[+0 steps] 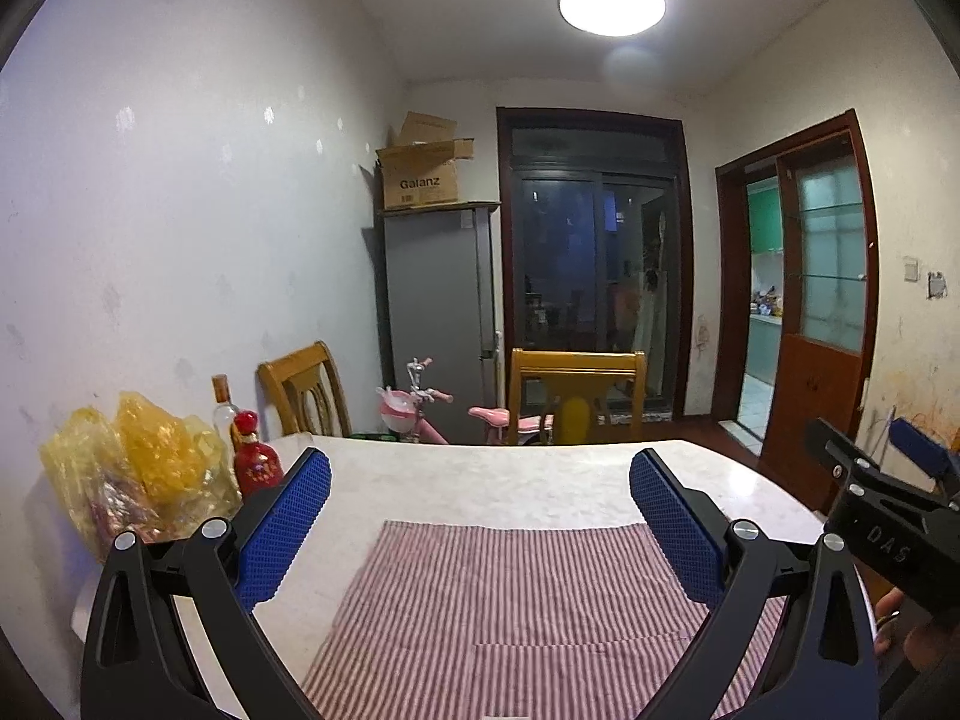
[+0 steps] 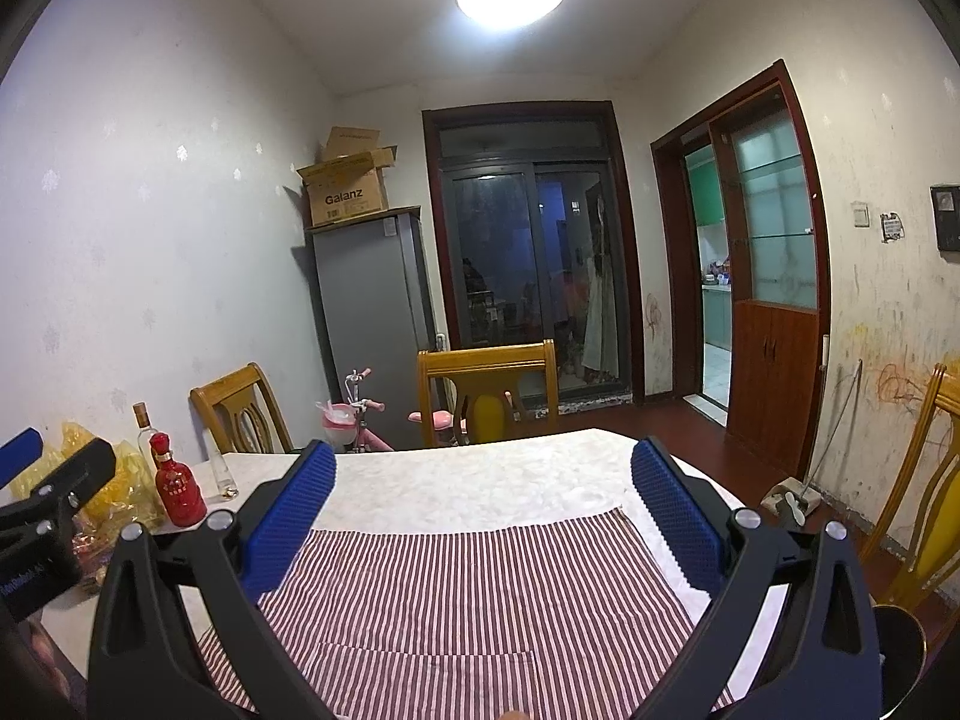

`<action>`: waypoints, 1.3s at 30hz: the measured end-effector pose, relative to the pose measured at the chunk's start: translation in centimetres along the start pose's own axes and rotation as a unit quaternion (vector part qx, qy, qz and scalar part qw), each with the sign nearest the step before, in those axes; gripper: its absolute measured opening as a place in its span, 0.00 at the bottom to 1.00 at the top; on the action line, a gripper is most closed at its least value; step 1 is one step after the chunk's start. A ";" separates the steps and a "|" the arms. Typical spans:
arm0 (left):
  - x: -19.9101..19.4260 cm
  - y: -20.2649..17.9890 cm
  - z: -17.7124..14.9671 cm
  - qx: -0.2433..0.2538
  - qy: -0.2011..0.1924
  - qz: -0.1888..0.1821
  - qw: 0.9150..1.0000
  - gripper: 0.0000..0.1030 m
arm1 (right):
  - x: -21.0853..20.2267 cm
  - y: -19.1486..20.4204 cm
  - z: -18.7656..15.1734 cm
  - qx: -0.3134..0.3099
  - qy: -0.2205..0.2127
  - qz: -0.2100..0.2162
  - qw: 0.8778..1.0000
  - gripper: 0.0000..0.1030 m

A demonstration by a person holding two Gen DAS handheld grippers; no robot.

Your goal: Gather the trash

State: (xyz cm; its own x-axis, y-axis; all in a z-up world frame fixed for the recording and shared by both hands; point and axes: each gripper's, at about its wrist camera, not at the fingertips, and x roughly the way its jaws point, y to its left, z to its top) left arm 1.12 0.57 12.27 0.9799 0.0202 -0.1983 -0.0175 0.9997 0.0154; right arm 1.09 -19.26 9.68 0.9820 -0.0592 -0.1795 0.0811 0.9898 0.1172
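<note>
Both tongs, left [image 1: 480, 531] and right [image 2: 483, 519], gape wide and empty above a striped cloth [image 1: 510, 612] on the counter [image 1: 510, 480]. Crinkled yellow plastic bags [image 1: 138, 468] slump at the counter's left edge against the wall, beside a red bottle [image 1: 255, 459]; their contents are hard to make out.

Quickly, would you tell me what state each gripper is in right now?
Left gripper: open, holding nothing, above the striped cloth.
Right gripper: open, holding nothing, above the same cloth.
</note>
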 end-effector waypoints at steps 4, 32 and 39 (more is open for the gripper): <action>0.4 0.4 0.0 -0.011 0.006 -0.006 1.000 0.94 | 0.3 -0.1 0.0 0.002 0.002 0.002 1.000 0.96; -0.1 2.0 0.3 -0.041 -0.024 -0.019 0.999 0.94 | 0.6 0.6 0.0 0.003 0.004 0.007 1.000 0.96; -0.5 1.9 0.7 -0.040 -0.037 -0.026 0.998 0.94 | 0.7 1.1 0.0 0.001 0.005 0.011 1.000 0.96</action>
State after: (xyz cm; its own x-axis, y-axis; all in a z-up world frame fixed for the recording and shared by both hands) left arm 0.69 2.47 13.05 0.9918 -0.0293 -0.1248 0.0203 0.9971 -0.0727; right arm 1.87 -18.25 9.64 0.9816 -0.0361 -0.1875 0.0599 0.9906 0.1228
